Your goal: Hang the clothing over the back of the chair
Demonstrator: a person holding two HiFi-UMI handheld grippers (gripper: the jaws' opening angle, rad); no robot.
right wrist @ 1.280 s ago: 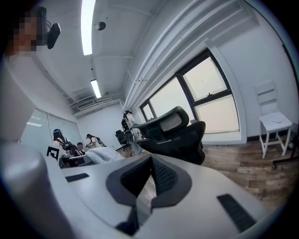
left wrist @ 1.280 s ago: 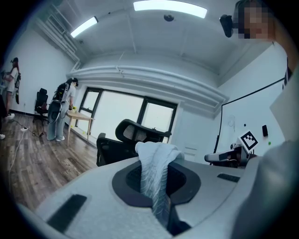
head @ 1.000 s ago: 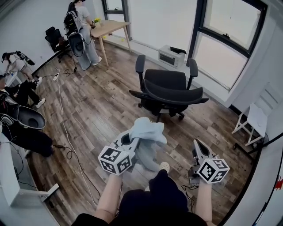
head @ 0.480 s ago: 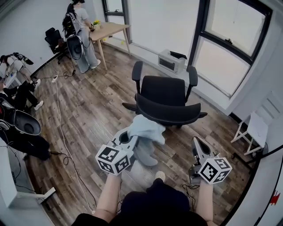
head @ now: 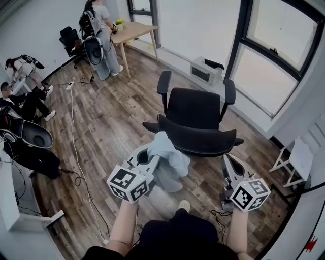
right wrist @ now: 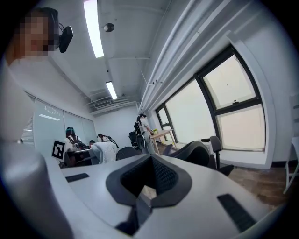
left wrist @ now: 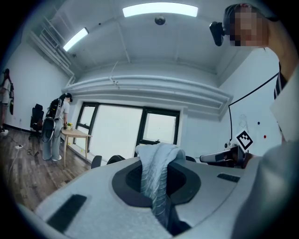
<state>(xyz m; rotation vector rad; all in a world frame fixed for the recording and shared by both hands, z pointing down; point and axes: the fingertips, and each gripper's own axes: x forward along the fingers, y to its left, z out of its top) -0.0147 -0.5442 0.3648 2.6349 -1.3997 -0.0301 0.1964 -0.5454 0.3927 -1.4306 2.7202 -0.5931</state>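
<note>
Head view alone takes in the floor: one black office chair (head: 195, 109) stands at centre on the wood boards, its curved back (head: 200, 141) turned toward the person. One piece of pale blue clothing (head: 170, 157) bunches up from the left gripper (head: 147, 158) just short of that back and apart from it. The right gripper (head: 228, 161) is held beside it, nearer the chair's right end. A second black chair (head: 68, 38), one wooden table (head: 134, 31) with one person (head: 101, 35) standing at it, and one white folding chair (head: 299, 157) show only from here. The left gripper view adds what the head view cannot. There the left gripper's (left wrist: 156, 186) jaws are clamped tight on a ribbed fold of the clothing (left wrist: 156, 168), which rises between them and spills over the tips. Two ceiling lamps (left wrist: 160, 9) glow above. The right gripper view shows the right gripper's (right wrist: 150, 177) jaws closed together with nothing between them, and the chair (right wrist: 201, 154) just beyond. In all there are two grippers, one loaded and one empty.
</note>
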